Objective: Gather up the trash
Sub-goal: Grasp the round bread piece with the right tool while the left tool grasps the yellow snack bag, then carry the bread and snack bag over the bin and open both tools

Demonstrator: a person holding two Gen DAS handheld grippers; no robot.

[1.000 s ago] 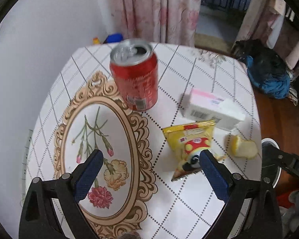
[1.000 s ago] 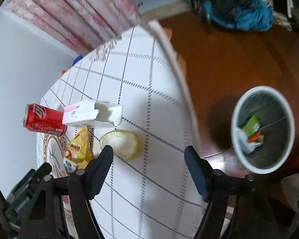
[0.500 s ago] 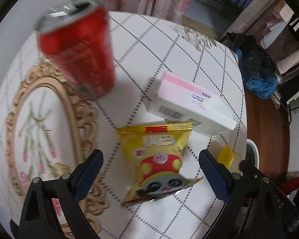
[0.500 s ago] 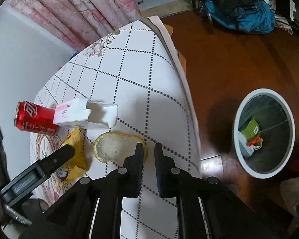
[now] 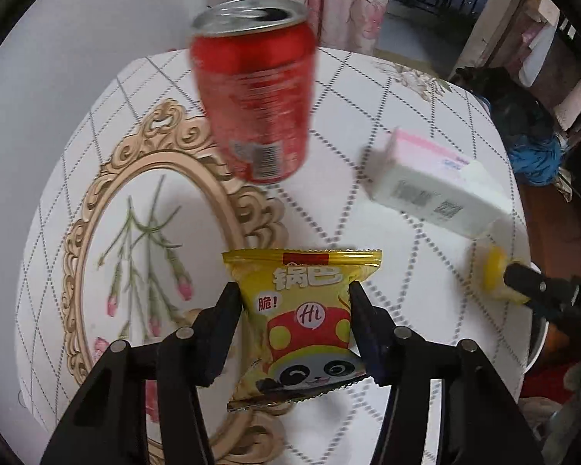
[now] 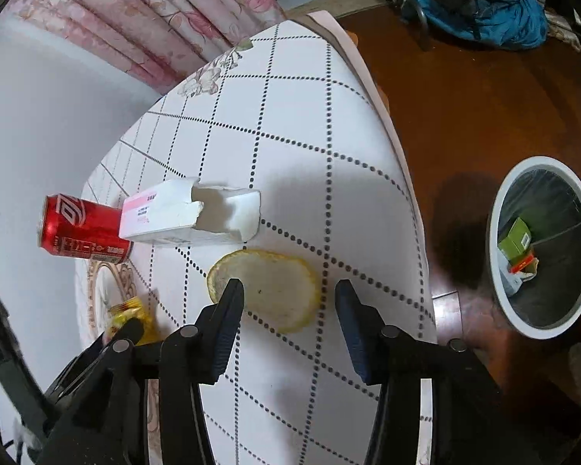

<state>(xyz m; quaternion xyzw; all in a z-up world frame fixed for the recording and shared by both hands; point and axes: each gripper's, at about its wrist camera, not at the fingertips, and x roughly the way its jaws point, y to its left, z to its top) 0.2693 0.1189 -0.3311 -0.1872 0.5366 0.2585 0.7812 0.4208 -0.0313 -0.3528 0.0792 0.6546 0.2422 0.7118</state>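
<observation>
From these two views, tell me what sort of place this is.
Probably a room in a home: floral curtains, a table under a patterned cloth, and a wooden floor with a waste bin.

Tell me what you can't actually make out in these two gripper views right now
- Red can: label text smeared by motion blur, left wrist view.
- White carton: barcode print blurred, left wrist view.
- Snack bag: mostly hidden behind the left gripper's arm, right wrist view.
- Bin: right rim cut off by the fisheye edge; its contents are too small to identify.
- Peel: partly covered by the right gripper.
</observation>
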